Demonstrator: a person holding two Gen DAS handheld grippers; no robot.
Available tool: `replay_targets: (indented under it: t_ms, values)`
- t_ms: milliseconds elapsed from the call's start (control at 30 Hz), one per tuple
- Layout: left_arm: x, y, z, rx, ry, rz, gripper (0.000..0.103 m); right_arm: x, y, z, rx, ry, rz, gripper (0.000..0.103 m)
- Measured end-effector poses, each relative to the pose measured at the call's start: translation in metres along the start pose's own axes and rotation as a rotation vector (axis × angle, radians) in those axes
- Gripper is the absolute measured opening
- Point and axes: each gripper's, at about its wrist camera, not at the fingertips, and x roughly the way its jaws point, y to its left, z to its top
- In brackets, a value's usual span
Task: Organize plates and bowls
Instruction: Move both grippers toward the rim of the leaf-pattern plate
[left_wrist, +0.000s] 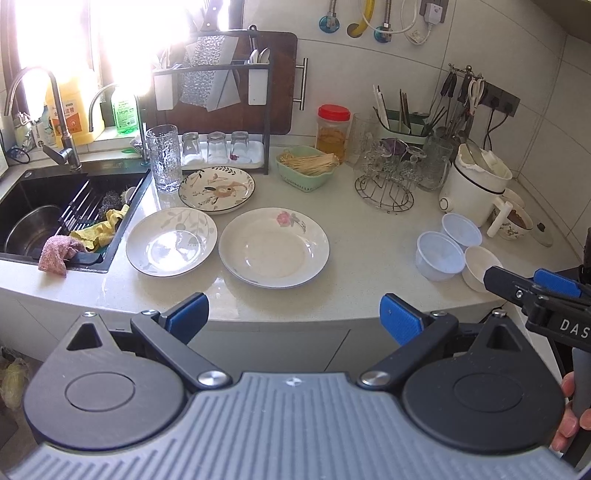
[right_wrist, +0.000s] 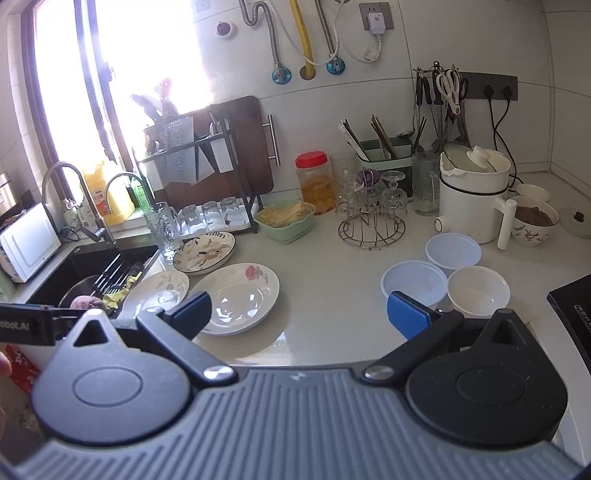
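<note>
Both tools spread wide and empty: left gripper (left_wrist: 294, 314) hovering at the counter edge, rose plate (left_wrist: 274, 247) straight ahead, leaf plate (left_wrist: 171, 241) left of it. Right gripper (right_wrist: 298, 312) likewise clear of everything, three small bowls (right_wrist: 413, 282) just ahead-right, so nearer that hand. Farther back, rabbit plate (left_wrist: 217, 189). Plates flat, round, no long axis; bowls upright, mouths up.

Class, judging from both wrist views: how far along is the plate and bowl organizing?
Done: nothing; three plates lie apart and three bowls stand unstacked on the counter. In hand: nothing; left gripper and right gripper are open. Left: all stacking.
</note>
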Motion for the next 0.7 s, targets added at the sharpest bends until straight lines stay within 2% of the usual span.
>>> replay_targets:
  t_ms: [300, 700]
  values:
    - [0.011, 0.017, 0.008, -0.016, 0.0, -0.003, 0.101, 0.01, 0.006, 0.004, 0.006, 0.022, 0.019, 0.103]
    - [0.065, 0.069, 0.038, -0.017, 0.053, -0.027, 0.101, 0.054, 0.04, 0.005, -0.009, 0.061, 0.02, 0.103]
